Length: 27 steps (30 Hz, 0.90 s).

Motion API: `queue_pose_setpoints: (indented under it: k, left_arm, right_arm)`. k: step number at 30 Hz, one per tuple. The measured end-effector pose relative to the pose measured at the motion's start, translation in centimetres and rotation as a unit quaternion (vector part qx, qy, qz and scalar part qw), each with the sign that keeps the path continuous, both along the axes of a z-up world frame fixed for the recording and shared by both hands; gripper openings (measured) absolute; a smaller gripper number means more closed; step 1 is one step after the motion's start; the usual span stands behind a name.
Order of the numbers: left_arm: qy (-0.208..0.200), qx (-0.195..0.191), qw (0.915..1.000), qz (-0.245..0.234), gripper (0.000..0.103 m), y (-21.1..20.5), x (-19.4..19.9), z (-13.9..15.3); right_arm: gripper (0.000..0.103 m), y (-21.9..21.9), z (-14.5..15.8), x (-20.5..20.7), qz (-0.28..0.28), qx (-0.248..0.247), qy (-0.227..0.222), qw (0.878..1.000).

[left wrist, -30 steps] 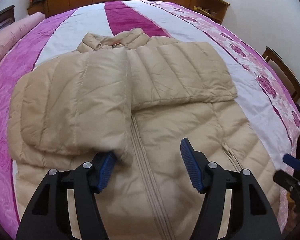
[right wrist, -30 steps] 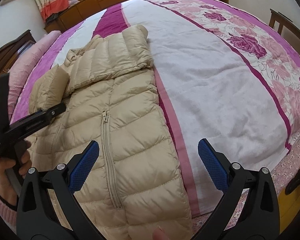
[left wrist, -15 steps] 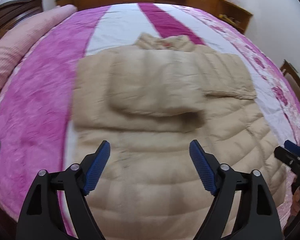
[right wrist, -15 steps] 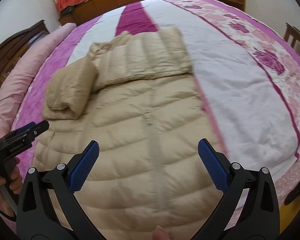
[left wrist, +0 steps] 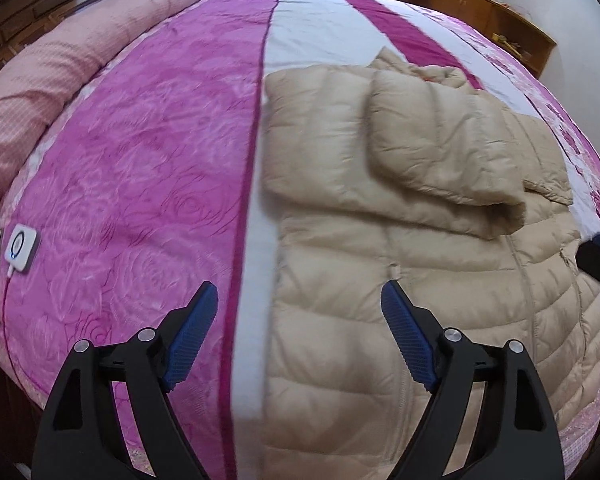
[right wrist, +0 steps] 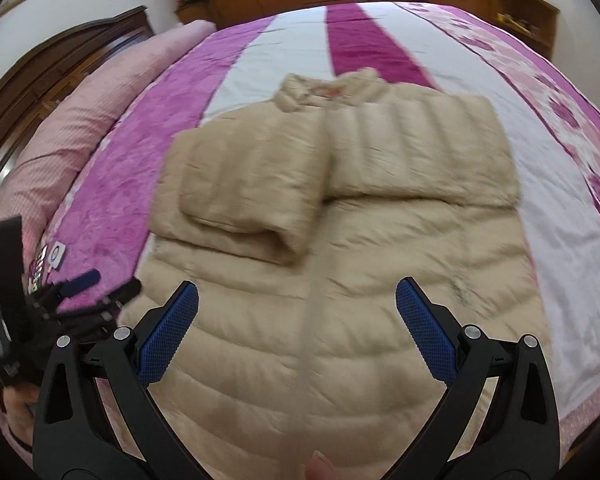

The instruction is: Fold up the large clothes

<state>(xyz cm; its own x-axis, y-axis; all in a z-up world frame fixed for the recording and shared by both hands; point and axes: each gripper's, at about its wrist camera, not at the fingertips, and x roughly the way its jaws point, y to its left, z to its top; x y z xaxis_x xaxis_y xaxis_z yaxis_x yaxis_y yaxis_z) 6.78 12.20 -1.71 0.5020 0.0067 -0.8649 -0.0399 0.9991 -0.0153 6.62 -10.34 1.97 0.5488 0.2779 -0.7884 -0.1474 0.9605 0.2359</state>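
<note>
Jacket [right wrist: 332, 288], beige puffer, lay flat on bedspread [left wrist: 140, 168] w/ both sleeves folded across chest. L gripper [left wrist: 296, 332] hung over its left edge, jaws wide apart, holding nothing; R gripper [right wrist: 298, 328] above lower front, also spread & empty

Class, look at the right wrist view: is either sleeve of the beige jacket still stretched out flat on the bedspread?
No. Both sleeves lie folded across the jacket chest.
</note>
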Motion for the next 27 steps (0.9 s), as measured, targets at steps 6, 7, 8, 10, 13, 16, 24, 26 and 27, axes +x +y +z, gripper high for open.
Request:
queue_pose_setpoints:
  k: [6, 7, 8, 10, 13, 16, 24, 26, 27]
  left_arm:
    - [0.003, -0.009, 0.9997, 0.023, 0.081, 2.3, -0.3, -0.5]
    - [0.004, -0.009, 0.9996, 0.027, 0.081, 2.6, -0.4, -0.5]
    - [0.003, -0.008, 0.9995, 0.030, 0.081, 2.9, -0.4, -0.5]
    - [0.002, -0.011, 0.9993, 0.035, 0.081, 3.4, -0.5, -0.6]
    - [0.004, -0.020, 0.9988, 0.044, 0.081, 4.1, -0.5, -0.7]
    - [0.000, -0.022, 0.9987, 0.047, 0.081, 4.6, -0.6, -0.7]
    - [-0.009, -0.033, 0.9980, 0.054, 0.081, 5.3, -0.1, -0.9]
    - [-0.011, -0.033, 0.9980, 0.052, 0.081, 5.3, 0.1, -0.9]
    - [-0.011, -0.033, 0.9981, 0.052, 0.081, 5.2, 0.3, -0.8]
  right_arm:
    - [0.098, 5.4, -0.5, 3.0, 0.029, -0.010, 0.004, 1.000]
    - [0.098, 6.4, -0.7, 3.6, 0.031, -0.012, 0.006, 0.999]
    - [0.098, 7.1, -0.9, 4.2, 0.032, -0.014, 0.008, 0.999]
    - [0.098, 8.6, -1.3, 5.4, 0.034, -0.018, 0.011, 0.999]
    - [0.098, 10.4, -2.3, 7.1, 0.032, -0.025, 0.017, 0.999]
    - [0.098, 11.4, -3.3, 8.5, 0.025, -0.038, 0.027, 0.999]
    - [0.080, 11.5, -6.3, 10.7, 0.008, -0.069, 0.059, 0.996]
    - [0.072, 11.1, -6.5, 10.8, 0.010, -0.069, 0.059, 0.996]
    - [0.059, 11.0, -6.5, 10.7, 0.011, -0.070, 0.059, 0.996]
